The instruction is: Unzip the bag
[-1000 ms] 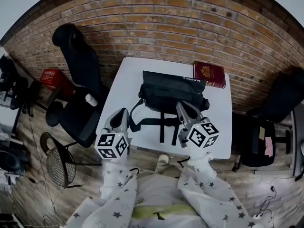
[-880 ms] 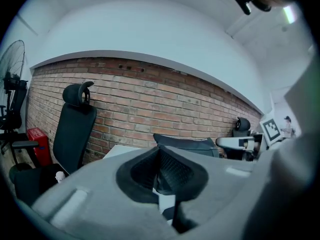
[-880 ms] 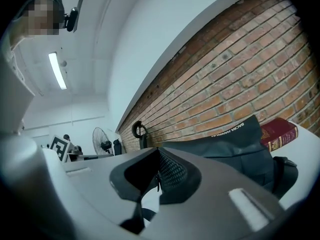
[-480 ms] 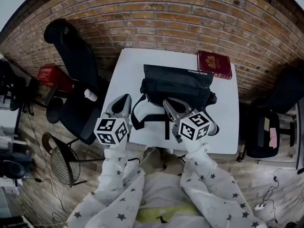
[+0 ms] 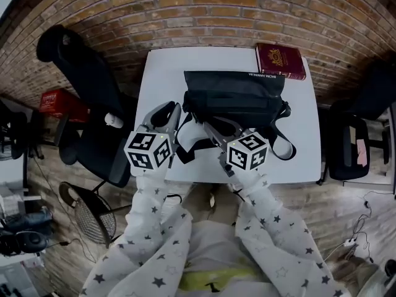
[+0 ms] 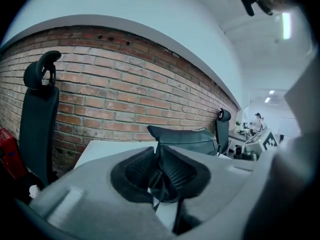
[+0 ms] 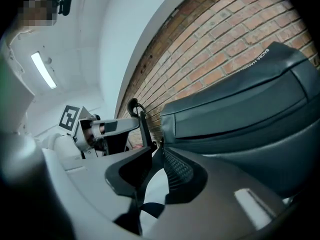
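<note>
The left arm (image 5: pixel 150 224) and right arm (image 5: pixel 272 228) reach forward, level with each other; the left gripper (image 5: pixel 172 110) has just opened to a slit where a dark strap (image 6: pixel 158 183) shows; the right gripper (image 5: pixel 211 127), just opened wider, holds nothing.

Star-dotted pale sleeves (image 5: pixel 148 221) covered both arms. The light-grey left gripper (image 5: pixel 170 111) and right gripper (image 5: pixel 213 127) each bore a black-and-white marker cube (image 5: pixel 148 151) and dark ribbed pads (image 6: pixel 175 171). Their jaws had just been opening, gripping nothing.

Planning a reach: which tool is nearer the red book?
Right. The right tool is at the bag's front, short of the book; the left tool, farther left. Both jaws just opened, gripping nothing.
</note>
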The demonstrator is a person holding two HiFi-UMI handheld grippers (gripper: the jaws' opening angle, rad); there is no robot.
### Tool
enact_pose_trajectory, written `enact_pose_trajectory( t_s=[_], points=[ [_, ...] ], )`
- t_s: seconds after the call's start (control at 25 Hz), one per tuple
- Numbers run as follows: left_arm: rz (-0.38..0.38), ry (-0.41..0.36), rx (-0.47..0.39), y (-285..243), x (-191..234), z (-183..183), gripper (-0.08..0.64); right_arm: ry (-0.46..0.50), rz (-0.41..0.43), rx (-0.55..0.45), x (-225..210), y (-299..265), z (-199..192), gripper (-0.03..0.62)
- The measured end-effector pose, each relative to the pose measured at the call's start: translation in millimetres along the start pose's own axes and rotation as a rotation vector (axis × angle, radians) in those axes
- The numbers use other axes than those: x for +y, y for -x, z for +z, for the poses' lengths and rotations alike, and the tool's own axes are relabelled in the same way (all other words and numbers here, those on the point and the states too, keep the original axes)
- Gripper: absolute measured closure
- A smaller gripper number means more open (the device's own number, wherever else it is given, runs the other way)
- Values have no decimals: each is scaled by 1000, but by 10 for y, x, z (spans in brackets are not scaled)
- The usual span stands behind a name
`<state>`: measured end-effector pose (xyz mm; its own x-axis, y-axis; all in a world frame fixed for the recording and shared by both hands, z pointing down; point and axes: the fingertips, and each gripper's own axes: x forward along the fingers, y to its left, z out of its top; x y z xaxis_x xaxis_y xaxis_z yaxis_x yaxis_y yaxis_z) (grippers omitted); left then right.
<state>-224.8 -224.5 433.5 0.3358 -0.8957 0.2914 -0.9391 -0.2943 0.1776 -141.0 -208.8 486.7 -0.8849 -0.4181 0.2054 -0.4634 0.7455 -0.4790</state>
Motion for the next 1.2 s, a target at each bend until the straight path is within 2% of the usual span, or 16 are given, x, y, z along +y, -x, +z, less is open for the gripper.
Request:
enact_pose_trajectory(
  t_s=[0.2, 0.48, 0.68, 0.84, 1.0, 1.2],
  points=[
    [-83, -9, 11, -224, 6, 24, 450, -34, -25, 10, -33, -231, -142, 483],
    [-184, -19, 45, -449, -82, -44, 377, -25, -88, 41, -94, -372, -300, 468],
    [-229, -23, 62, -618, -103, -27, 373, 13, -134, 76, -125, -461, -347, 474],
    [-272, -21, 75, -689, -127, -101, 373, 75, -230, 83, -192, -524, -393, 497],
    [-292, -15, 87, -753, -145, -158, 373, 91, -296, 83, -266, -551, -390, 532],
    [-297, -20, 82, -787, -158, -174, 380, 115, -306, 88, -292, -543, -393, 557]
  ],
)
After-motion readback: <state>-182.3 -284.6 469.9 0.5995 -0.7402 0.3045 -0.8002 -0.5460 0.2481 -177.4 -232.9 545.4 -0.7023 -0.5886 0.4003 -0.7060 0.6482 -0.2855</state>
